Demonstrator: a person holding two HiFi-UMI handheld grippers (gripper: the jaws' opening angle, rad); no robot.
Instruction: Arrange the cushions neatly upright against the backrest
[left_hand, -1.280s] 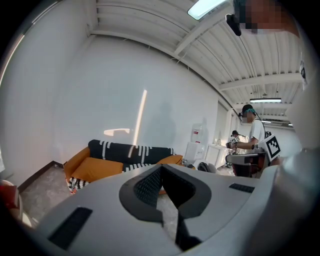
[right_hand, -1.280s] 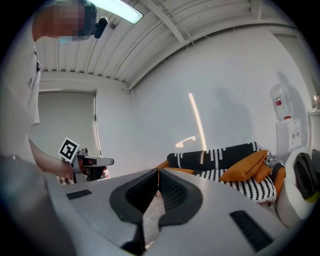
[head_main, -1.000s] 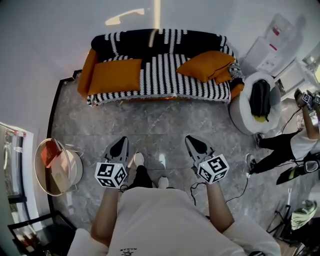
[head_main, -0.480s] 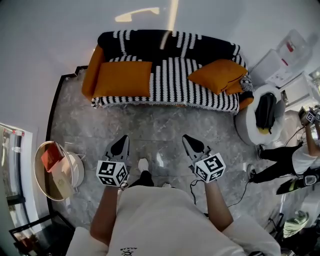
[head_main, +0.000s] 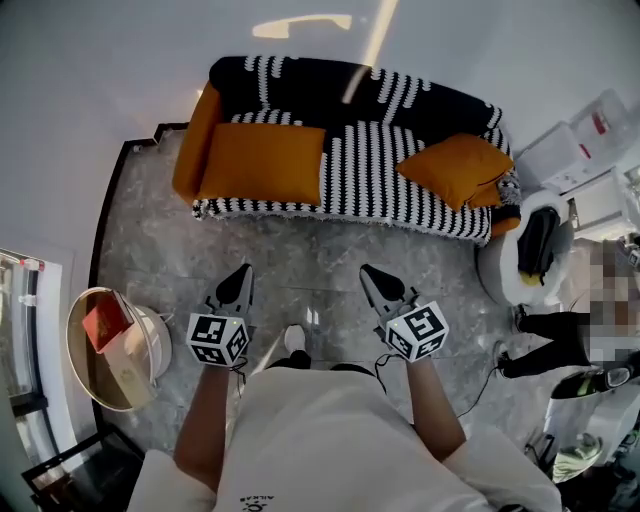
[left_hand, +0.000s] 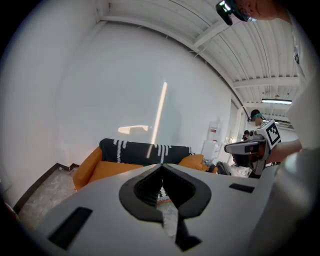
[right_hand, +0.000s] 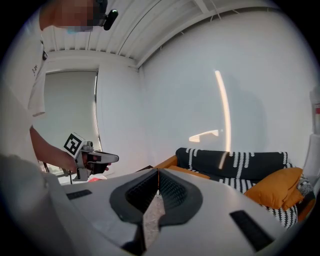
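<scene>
You stand on a grey marbled floor, and at its far side, against the white wall, sits the sofa, orange underneath with a black-and-white striped throw over its seat and its backrest. The left cushion, a large orange one, lies flat on the seat at the left end, just beside the orange armrest, with its far edge towards the backrest. The right cushion, also orange, lies slumped at the right end of the seat, turned at an angle, with one corner pointing to the middle of the sofa. Neither stands upright against the backrest. To the right of the sofa is a white round seat with a black bag on it, and near that a person sits low on the floor. On your near left stands a round side table with a red item and a tan one on top. Your two grippers hang over the open floor, well apart from the sofa and both pointing towards it. The left gripper has its jaws closed together with nothing between them, and the right gripper is likewise pressed closed and empty, as each gripper view shows, with the sofa beyond the tips.
</scene>
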